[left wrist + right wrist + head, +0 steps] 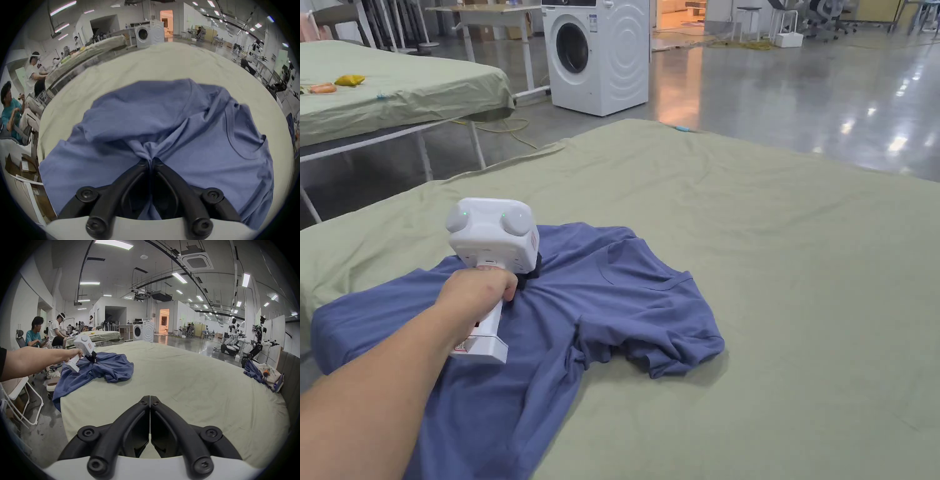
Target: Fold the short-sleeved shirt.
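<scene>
A blue short-sleeved shirt (594, 300) lies crumpled on the green-covered table (787, 262), its lower part hanging over the near left edge. My left gripper (531, 270) is down on the shirt's middle, jaws shut on a pinched fold of the blue cloth (150, 155). From the right gripper view the shirt (112, 368) and the left gripper (93, 359) sit at the table's left side. My right gripper (150, 398) hovers over bare table cover near the front edge, jaws shut with nothing between them.
A second covered table (394, 94) stands at the back left, a white washing machine (600, 53) behind it. A heap of clothes (266, 374) lies at the table's right edge. Seated people (37, 334) and a white chair (21, 395) are to the left; robots (258, 340) stand far right.
</scene>
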{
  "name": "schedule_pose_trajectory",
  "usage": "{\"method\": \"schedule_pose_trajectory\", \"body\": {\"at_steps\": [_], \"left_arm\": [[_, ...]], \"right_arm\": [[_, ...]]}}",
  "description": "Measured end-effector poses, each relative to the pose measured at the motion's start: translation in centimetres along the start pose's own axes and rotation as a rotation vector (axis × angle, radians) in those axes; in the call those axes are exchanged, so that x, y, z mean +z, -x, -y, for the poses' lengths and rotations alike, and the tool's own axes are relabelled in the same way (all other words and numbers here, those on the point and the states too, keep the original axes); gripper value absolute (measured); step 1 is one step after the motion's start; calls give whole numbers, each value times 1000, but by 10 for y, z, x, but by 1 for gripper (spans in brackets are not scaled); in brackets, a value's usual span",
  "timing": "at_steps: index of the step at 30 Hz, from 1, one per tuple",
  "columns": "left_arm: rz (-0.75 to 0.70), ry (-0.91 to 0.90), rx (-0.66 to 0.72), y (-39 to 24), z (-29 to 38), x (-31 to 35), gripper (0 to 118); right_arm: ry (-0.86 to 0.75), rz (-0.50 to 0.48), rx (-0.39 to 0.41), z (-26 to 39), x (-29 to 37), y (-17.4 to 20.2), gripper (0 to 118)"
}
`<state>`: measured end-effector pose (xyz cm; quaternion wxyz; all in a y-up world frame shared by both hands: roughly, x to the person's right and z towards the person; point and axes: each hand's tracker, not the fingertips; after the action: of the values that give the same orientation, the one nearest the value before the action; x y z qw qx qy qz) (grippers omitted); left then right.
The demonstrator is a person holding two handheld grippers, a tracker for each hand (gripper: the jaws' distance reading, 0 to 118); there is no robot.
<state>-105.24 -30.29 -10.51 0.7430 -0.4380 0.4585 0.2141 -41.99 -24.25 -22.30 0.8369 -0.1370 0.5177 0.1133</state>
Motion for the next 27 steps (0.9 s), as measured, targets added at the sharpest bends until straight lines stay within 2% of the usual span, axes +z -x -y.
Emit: {"method": "schedule_pose_trajectory", "body": {"at_steps": [4, 7, 13, 16, 19, 23, 27], "left_arm": [[33, -58, 66, 13, -2, 5, 4], [44, -95, 37, 20, -13, 20, 4], [131, -253, 41, 20, -36, 101, 4], [185, -402, -20, -12, -41, 191, 4], [371, -491, -14, -51, -47, 290, 4], [423, -594, -218, -132, -50, 403, 4], [591, -627, -305, -227, -25, 489, 4]], "right_arm": [[-21, -11, 0, -6, 13, -2, 3], [-34, -8, 6, -8, 23, -7, 3], [-37, 44, -13, -12, 56, -33, 3], [-62, 98, 13, -17, 89, -50, 3], [-93, 170, 35, -22, 129, -66, 3], [-138, 229, 10, -25, 183, -90, 3], [-178, 306, 0, -23, 236, -113, 3]]}}
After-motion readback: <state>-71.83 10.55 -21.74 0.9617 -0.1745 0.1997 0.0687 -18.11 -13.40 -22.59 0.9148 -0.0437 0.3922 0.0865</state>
